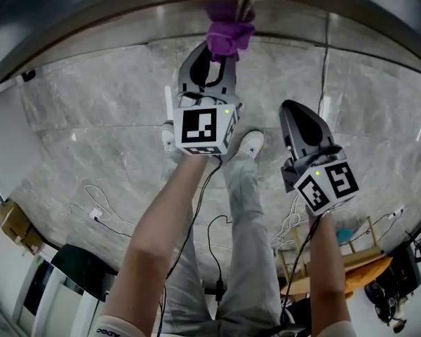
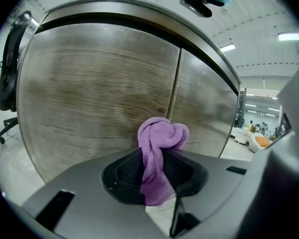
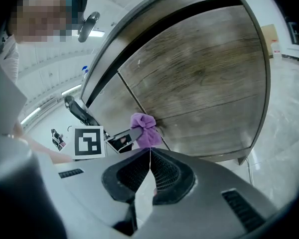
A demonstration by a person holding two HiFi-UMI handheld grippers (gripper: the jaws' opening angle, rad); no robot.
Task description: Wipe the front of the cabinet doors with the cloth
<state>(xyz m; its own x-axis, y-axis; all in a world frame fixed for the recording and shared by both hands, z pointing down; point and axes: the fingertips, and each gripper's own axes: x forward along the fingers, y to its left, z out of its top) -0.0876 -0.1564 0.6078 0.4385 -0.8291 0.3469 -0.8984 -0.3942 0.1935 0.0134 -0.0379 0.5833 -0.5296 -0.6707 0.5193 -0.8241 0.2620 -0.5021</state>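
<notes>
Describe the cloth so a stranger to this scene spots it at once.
Find the wood-grain cabinet doors and the vertical seam between them. Close to that seam, the left gripper is shut on the cloth. It is a bunched purple wad, the only soft, bright thing among brown wood and grey plastic.

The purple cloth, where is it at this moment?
The purple cloth is at the top centre of the head view, clamped in the left gripper and bunched at the cabinet doors, near the seam between them.
</notes>
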